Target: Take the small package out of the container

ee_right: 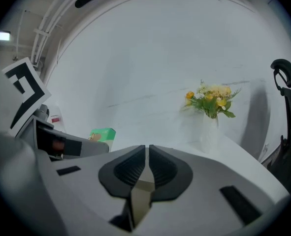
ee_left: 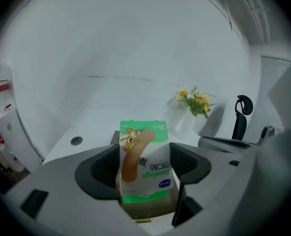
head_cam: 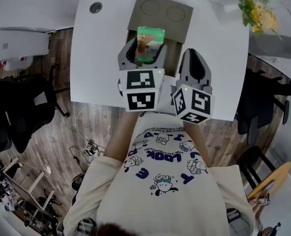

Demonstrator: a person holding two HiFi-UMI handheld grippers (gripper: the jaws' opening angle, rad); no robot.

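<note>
Bandage package [ee_left: 144, 163] is pinched in the left tool [head_cam: 142, 52], held over the cardboard box [head_cam: 157, 14]. It looks nearly out. Right tool [ee_right: 147, 167] is clenched, empty.

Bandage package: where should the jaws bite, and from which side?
Pinch the bandage package across its two narrow side edges, on the half nearest you, probably coming in from above the cardboard container. It is a flat box, so those edges give parallel faces. The left gripper is shut on it just so.
</note>
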